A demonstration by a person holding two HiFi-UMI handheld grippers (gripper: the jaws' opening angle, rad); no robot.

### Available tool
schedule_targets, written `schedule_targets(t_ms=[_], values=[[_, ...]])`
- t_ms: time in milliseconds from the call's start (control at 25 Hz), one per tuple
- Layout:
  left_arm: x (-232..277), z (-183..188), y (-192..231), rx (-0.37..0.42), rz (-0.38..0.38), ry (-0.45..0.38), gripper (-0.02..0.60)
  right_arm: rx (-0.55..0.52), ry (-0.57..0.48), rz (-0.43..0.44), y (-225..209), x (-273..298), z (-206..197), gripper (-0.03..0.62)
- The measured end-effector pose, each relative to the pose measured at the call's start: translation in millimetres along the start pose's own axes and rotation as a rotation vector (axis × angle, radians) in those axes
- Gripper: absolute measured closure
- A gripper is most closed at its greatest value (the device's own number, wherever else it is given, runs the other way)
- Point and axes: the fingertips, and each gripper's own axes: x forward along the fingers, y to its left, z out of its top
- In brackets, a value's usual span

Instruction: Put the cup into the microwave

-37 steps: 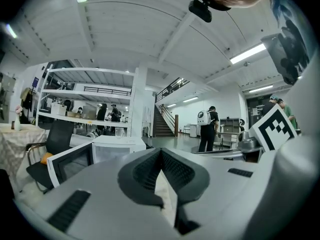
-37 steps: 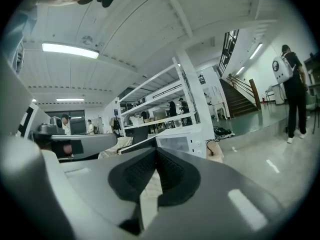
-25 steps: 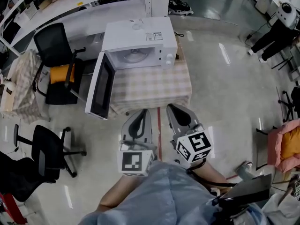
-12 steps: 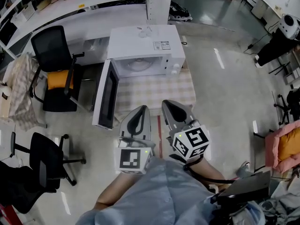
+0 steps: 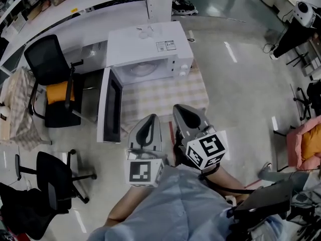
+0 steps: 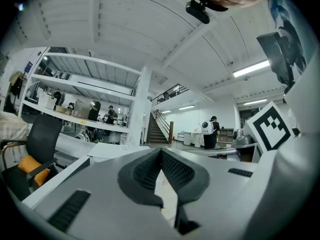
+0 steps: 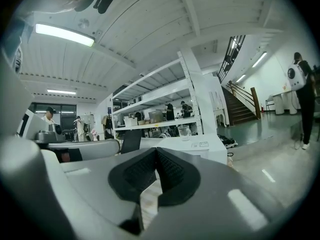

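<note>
Your left hand-held gripper (image 6: 161,152) and right hand-held gripper (image 7: 156,152) were closed and empty; you needed one opened wide before reaching the cup (image 7: 184,132) atop the far microwave (image 5: 145,46).

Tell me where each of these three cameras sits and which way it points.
Head view: on the person's head, looking steeply down at the open microwave, checked table, left gripper and right gripper; their blue shirt shows.
Left gripper view: rides the left gripper, looking level along its shut jaws toward shelves; the right gripper's marker cube shows.
Right gripper view: rides the right gripper, looking along its shut jaws at the microwave.
Shared: both gripper views show the glass cup atop the microwave.
</note>
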Motion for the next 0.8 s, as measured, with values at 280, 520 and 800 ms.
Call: schedule_targets(t_ms=[280, 520, 800], values=[[38, -2, 5, 0.026, 0.006, 0.022, 0.575, -0.016, -0.014, -0.003, -32, 25, 7, 0.592], [86, -2, 11, 0.024, 0.036, 0.046, 0.574, 0.021, -0.012, 0.017, -70, 56, 13, 0.592], [158, -2, 19, 0.053, 0.045, 0.086, 0.574, 0.053, -0.018, 0.015, -130, 93, 22, 0.592]])
